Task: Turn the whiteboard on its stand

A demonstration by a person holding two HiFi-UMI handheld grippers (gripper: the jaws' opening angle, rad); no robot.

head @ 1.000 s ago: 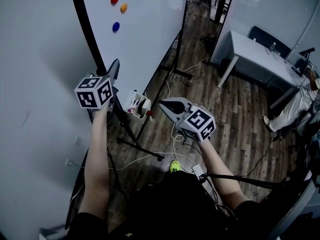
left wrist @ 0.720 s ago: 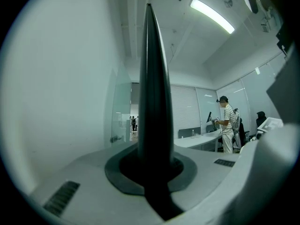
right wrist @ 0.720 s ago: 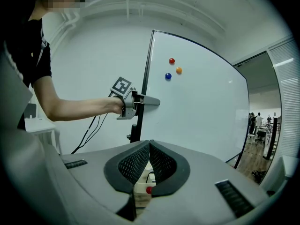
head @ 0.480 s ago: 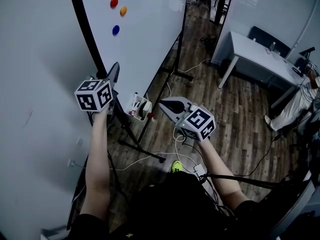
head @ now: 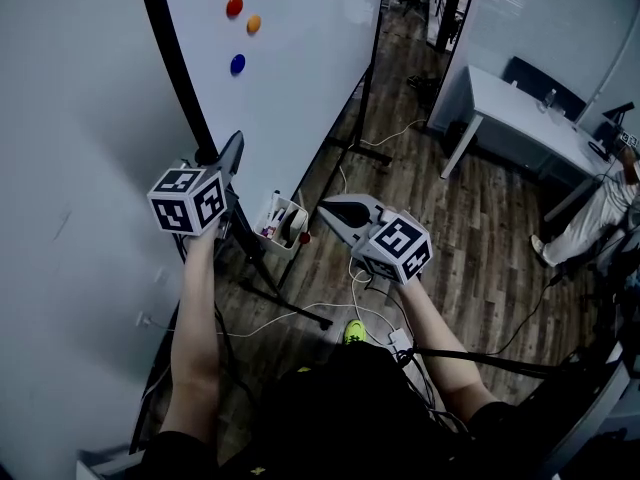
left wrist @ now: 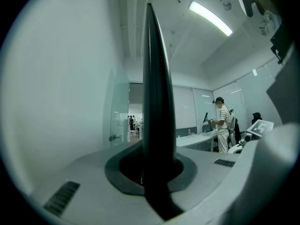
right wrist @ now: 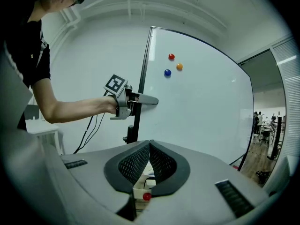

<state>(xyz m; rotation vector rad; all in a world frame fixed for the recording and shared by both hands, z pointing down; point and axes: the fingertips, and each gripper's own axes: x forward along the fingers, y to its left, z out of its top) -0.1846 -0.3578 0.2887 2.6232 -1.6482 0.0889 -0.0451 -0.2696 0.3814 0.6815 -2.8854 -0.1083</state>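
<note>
**Office with a wood-plank floor: whiteboard gripped by its frame**

Dark wood planks (head: 470, 228) cover the floor of an office, and the tall white whiteboard (head: 300, 68) stands on it at the left, upright on a black metal stand (head: 285, 303).

A small white open tray (head: 283, 223) hangs at the board's lower edge. It holds a few marker pens standing on end, too small to tell apart. A small red round piece (head: 303, 237) sits at its outer corner.

Three round magnets cling to the board's face near the top: a red one (head: 234, 6), an orange one (head: 254, 24) just beside it, and a blue one (head: 238, 64) below them.

The left hand-held gripper (head: 225, 156) is clamped narrowly on the board's black side frame (head: 175, 58), and the bar rises straight up from between its jaws. The right hand-held gripper (head: 325, 206) hangs in the air well apart from the board, pointing toward the tray. Its jaws are together at the tips with nothing between them.

White cables (head: 300, 313) trail over the floor around the stand's feet, and a white power strip (head: 397, 340) lies near the person's legs. Beside it is a small yellow-green object (head: 349, 332). A white rectangular table (head: 520, 108) stands to the right, and another person (head: 595, 213) sits at the far right edge.
</note>
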